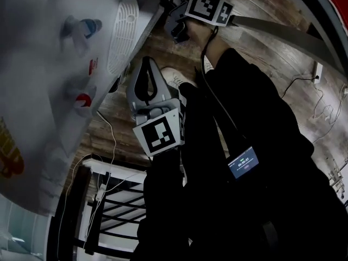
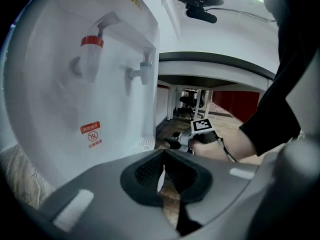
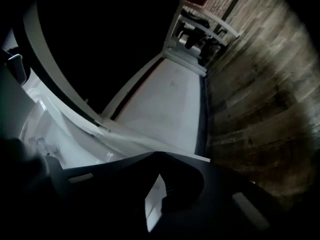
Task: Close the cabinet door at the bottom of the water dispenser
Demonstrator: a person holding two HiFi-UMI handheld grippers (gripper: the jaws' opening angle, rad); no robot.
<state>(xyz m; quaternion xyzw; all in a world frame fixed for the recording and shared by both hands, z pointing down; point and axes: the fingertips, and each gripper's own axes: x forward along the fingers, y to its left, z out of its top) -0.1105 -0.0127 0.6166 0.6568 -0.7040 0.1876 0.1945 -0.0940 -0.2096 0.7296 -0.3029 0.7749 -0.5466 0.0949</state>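
The white water dispenser [image 1: 60, 64] fills the left of the head view; its red tap [image 2: 91, 43] and blue tap [image 2: 145, 66] show in the left gripper view. My right gripper [image 1: 177, 32] is low by the dispenser's base, jaws shut on nothing. In the right gripper view its tips [image 3: 159, 159] sit at the near edge of the open white cabinet door [image 3: 170, 101], with the dark cabinet opening [image 3: 100, 44] to the left; whether they touch I cannot tell. My left gripper [image 1: 145, 65] hangs higher beside the dispenser front, shut and empty [image 2: 164, 156]. It looks down on the right gripper [image 2: 182, 141].
Wooden plank floor [image 1: 261, 42] lies under me. A white drip grille [image 1: 122, 31] juts from the dispenser. A white cable [image 1: 111, 140] trails to a black-and-white rack [image 1: 114, 205] at lower left. A wall socket with cords [image 1: 318, 69] sits at right. White table legs [image 3: 200, 29] stand farther off.
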